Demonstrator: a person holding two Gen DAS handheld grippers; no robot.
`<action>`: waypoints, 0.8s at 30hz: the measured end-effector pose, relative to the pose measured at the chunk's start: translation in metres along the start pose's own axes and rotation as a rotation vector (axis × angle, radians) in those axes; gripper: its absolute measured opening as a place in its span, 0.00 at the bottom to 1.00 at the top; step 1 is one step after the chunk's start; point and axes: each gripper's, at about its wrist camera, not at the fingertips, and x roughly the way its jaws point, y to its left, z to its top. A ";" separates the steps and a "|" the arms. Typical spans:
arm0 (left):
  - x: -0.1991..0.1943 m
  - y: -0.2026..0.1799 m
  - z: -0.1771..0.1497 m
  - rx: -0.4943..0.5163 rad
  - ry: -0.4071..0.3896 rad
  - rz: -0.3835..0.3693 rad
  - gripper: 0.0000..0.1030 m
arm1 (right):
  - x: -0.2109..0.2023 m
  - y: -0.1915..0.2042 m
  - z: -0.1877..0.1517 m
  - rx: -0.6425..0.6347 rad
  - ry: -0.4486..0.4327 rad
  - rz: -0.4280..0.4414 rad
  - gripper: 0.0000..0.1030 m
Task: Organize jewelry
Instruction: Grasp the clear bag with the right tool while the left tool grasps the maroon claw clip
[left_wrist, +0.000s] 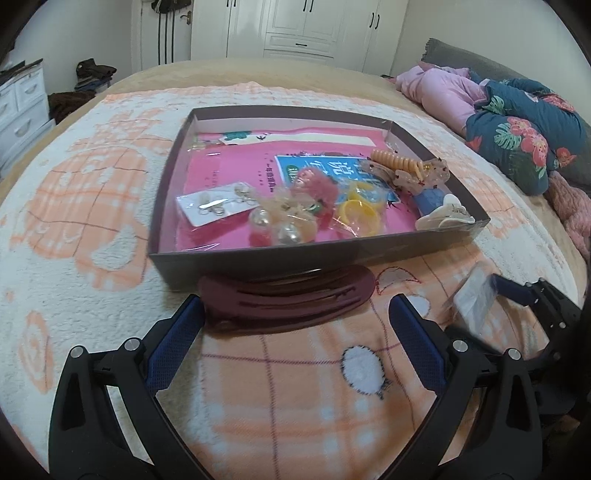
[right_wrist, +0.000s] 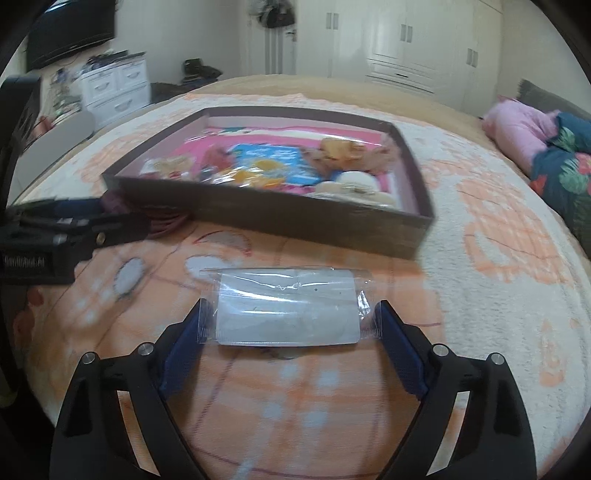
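Observation:
A shallow brown box (left_wrist: 258, 260) (right_wrist: 280, 216) sits on the bed, holding hair clips, yellow rings (left_wrist: 360, 216), pearl bobbles and an earring card (left_wrist: 214, 206). A maroon hair clip (left_wrist: 288, 299) lies on the blanket against the box's near wall. My left gripper (left_wrist: 295, 317) is open, its fingers on either side of the clip. My right gripper (right_wrist: 291, 321) is closed on a clear plastic packet with a white card (right_wrist: 288, 310), held by its side edges above the blanket. The packet also shows in the left wrist view (left_wrist: 474, 297).
The bed is covered by an orange and white fleece blanket (left_wrist: 295, 387). Pink and floral bedding (left_wrist: 517, 129) is piled at the right. White drawers (right_wrist: 114, 88) stand at the left and wardrobes (left_wrist: 303, 26) behind.

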 end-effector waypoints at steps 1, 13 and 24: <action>0.002 -0.002 0.000 0.005 -0.001 0.010 0.89 | 0.000 -0.004 0.001 0.016 -0.001 -0.005 0.83; 0.017 -0.013 0.005 0.006 0.014 0.114 0.90 | -0.010 -0.026 0.006 0.109 -0.025 0.004 0.83; 0.015 -0.017 0.002 -0.008 0.005 0.147 0.88 | -0.016 -0.030 0.007 0.151 -0.041 0.015 0.83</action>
